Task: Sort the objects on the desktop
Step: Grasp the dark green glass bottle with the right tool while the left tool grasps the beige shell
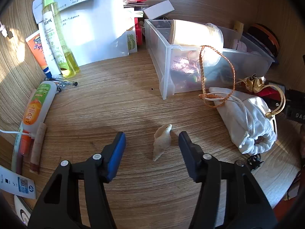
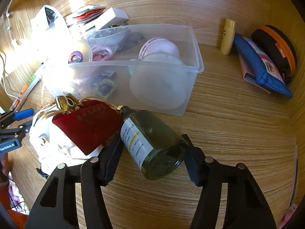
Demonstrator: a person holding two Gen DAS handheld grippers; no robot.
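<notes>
A pale spiral seashell [image 1: 162,141] lies on the wooden desk between the fingers of my left gripper [image 1: 152,134]. Both blue pads stand clear of it, so the gripper is open. In the right wrist view a dark green glass bottle [image 2: 152,145] with a white label lies on its side. My right gripper [image 2: 152,143] has a pad against each flank of the bottle and is shut on it. The bottle's neck rests by a red velvet pouch [image 2: 89,126]. The left gripper [image 2: 24,121] shows at the left edge of that view.
A clear plastic bin [image 1: 165,72] [image 2: 196,64] with several small items stands just behind. A white drawstring bag [image 1: 247,122] and an orange cord [image 1: 217,76] lie to the right of the shell. Bottles, tubes and papers [image 1: 91,28] line the left wall. Pouches [image 2: 261,66] lean at the far right.
</notes>
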